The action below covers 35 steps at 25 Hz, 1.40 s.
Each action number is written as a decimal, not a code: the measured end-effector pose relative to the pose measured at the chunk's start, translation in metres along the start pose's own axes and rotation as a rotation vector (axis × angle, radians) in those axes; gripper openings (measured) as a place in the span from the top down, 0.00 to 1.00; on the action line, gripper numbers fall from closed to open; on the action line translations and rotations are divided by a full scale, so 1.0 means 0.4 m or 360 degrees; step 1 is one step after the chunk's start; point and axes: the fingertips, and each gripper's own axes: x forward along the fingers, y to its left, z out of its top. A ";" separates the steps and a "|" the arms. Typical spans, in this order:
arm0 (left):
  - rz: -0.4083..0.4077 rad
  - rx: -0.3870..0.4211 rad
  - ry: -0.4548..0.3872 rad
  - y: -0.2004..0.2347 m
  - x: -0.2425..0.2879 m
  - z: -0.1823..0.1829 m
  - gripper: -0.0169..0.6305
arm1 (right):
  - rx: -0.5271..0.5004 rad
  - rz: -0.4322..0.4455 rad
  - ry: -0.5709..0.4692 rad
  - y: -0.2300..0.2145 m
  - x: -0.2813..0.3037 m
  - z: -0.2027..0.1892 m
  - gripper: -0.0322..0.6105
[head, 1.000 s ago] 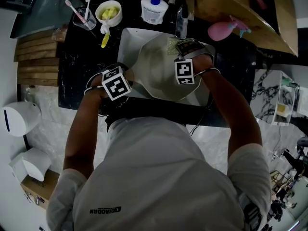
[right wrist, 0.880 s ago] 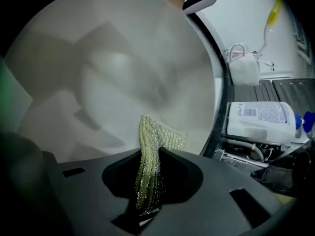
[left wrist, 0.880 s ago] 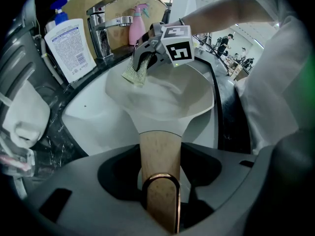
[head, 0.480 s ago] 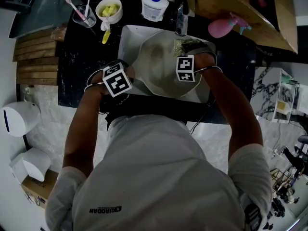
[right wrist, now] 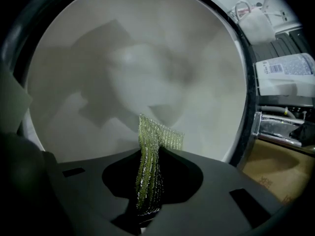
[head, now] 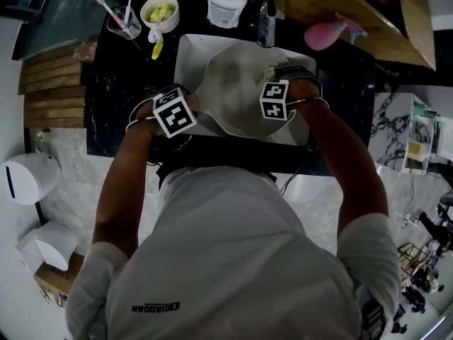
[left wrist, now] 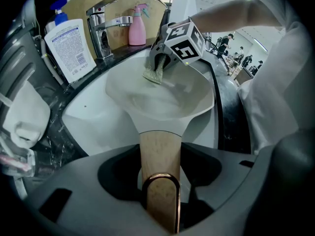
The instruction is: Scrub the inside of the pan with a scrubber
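Note:
A pale round pan [head: 237,94] rests tilted in the white sink [head: 185,55]; its wide inside [right wrist: 133,73] fills the right gripper view. My left gripper [left wrist: 158,191] is shut on the pan's wooden handle [left wrist: 160,156] at the sink's near left. A green mesh scrubber [right wrist: 150,161] sits pinched in my right gripper [head: 279,83], which is shut on it over the pan's right inner side. In the left gripper view the scrubber [left wrist: 155,72] touches the pan's far wall.
A chrome tap [left wrist: 106,26] stands behind the sink, with a white soap bottle [head: 226,6] beside it. A pink spray bottle [head: 329,34] lies at the back right. A bowl of yellow pieces [head: 159,11] and a cup with toothbrushes [head: 120,20] sit on the dark counter [head: 120,83].
My right gripper has slid the scrubber a little to the right and nearer along the pan's inner wall. The left gripper keeps its hold on the handle.

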 end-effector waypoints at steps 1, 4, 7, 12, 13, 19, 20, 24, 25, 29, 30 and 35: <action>-0.0001 -0.0001 0.0000 -0.001 0.000 -0.001 0.59 | 0.0013 0.0027 0.0008 0.011 -0.001 -0.001 0.81; -0.0002 -0.0004 0.0000 -0.001 -0.002 -0.001 0.59 | 0.0056 0.0097 0.0022 0.039 -0.005 -0.004 0.81; 0.0001 -0.0002 0.0000 0.000 -0.002 0.000 0.59 | 0.0119 0.0160 0.0015 0.063 -0.012 -0.006 0.81; -0.0001 -0.0006 0.0000 -0.001 -0.001 0.001 0.59 | 0.0199 0.0290 0.0013 0.109 -0.025 -0.005 0.81; 0.0000 -0.0006 0.0001 0.000 0.000 0.002 0.59 | 0.0211 0.0312 0.0019 0.116 -0.028 -0.005 0.81; 0.0000 -0.0006 0.0002 -0.001 0.000 0.002 0.59 | 0.0304 0.0450 0.0026 0.153 -0.043 0.012 0.81; 0.0000 -0.0006 0.0003 -0.002 -0.001 0.002 0.59 | 0.0314 0.0473 0.0020 0.160 -0.046 0.016 0.81; 0.0001 -0.0003 0.0002 -0.002 -0.001 0.002 0.59 | 0.0376 0.0601 -0.0033 0.193 -0.065 0.039 0.81; 0.0001 -0.0003 0.0002 -0.002 -0.001 0.002 0.59 | 0.0388 0.0633 -0.0046 0.202 -0.070 0.045 0.81; 0.0004 -0.0002 0.0001 0.000 -0.001 0.003 0.59 | 0.0418 0.0743 -0.0084 0.228 -0.086 0.068 0.81; 0.0004 -0.0001 0.0001 0.000 -0.001 0.003 0.59 | 0.0441 0.0779 -0.0090 0.236 -0.092 0.072 0.81; 0.0011 0.0003 0.0004 0.001 0.001 0.001 0.59 | 0.0582 0.1002 -0.0200 0.281 -0.129 0.115 0.81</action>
